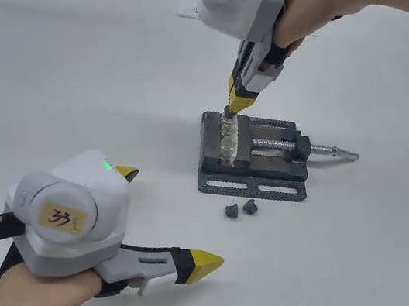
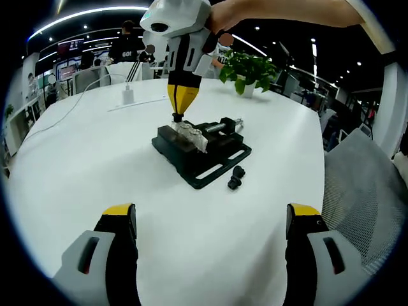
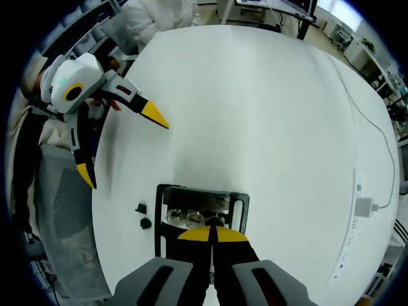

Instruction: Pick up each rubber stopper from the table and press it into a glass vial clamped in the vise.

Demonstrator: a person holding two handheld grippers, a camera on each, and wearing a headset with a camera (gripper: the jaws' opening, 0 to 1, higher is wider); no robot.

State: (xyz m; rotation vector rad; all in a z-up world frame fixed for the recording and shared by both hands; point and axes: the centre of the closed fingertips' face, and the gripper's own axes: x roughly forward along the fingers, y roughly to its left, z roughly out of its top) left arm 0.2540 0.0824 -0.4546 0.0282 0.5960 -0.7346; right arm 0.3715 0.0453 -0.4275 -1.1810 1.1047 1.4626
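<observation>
Two rubber stoppers [image 1: 241, 209] were seen lying loose on the white table [image 1: 59, 83], touching or nearly so, just beside the vise's slotted foot on the side toward the near edge. They were judged to be light, soft and grippy, small enough to roll or flip if nudged. They would best be taken across the wider top, so that the narrow end was left free to enter a vial. A small dark piece, seemingly a third stopper [image 1: 226, 110], was pinched at the tip of the right gripper [image 1: 239, 102], whose jaws were brought together on it directly above the glass vials [image 1: 230, 139]. The vials were held upright in a row between the jaws of the dark vise [image 1: 256, 180], which stood well in from the table's near edge. Being glass, they were judged fragile, so a straight, gentle downward press was called for. The left gripper [image 1: 167, 216] was held near the near edge, well apart from the vise, with its jaws spread wide and nothing between them.
</observation>
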